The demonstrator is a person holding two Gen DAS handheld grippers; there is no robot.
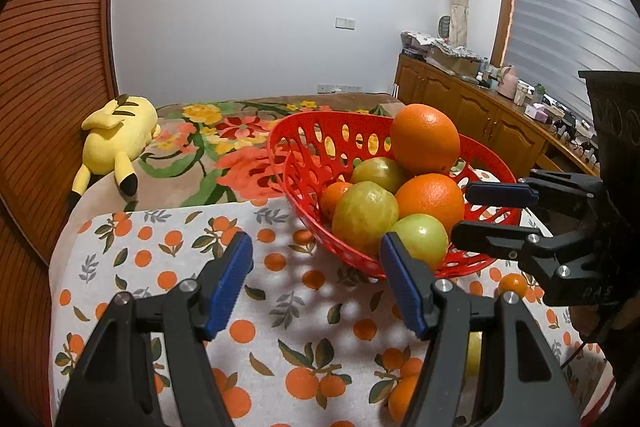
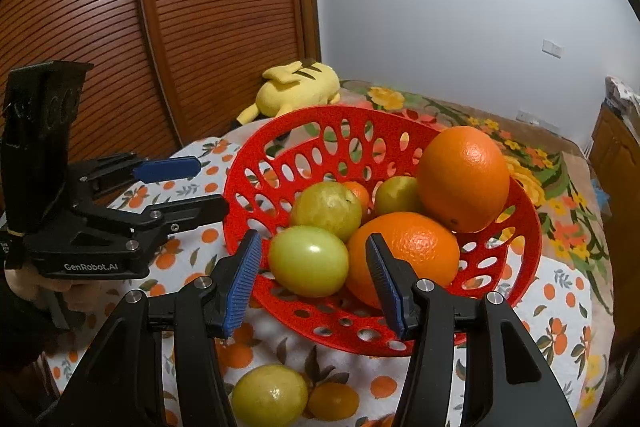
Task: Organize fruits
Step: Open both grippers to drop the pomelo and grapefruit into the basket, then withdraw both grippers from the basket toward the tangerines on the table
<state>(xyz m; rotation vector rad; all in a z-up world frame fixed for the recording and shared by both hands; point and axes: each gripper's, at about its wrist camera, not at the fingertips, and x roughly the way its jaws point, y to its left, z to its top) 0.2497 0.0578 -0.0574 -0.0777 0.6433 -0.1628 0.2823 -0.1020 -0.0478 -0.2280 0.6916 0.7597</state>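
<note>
Right gripper [image 2: 314,281] hovers open just before the basket's [image 2: 280,135] green fruit [image 2: 308,261]

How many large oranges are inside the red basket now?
2. One large orange sits high against the far right wall of the red basket; the other lies lower, in front of it. Others may be hidden beneath.

A red basket [image 1: 304,147] is set on a cloth printed with oranges [image 1: 168,259]. Two big oranges [image 1: 425,139], several yellow-green fruits [image 1: 365,213] and a small orange are piled inside the basket. The left gripper [image 1: 316,279] is held just in front of the basket, jaws apart and empty. The right gripper [image 1: 480,215] is seen at the basket's right rim, nothing between its jaws. A yellow plush toy [image 1: 118,139] lies left of the basket.
</note>
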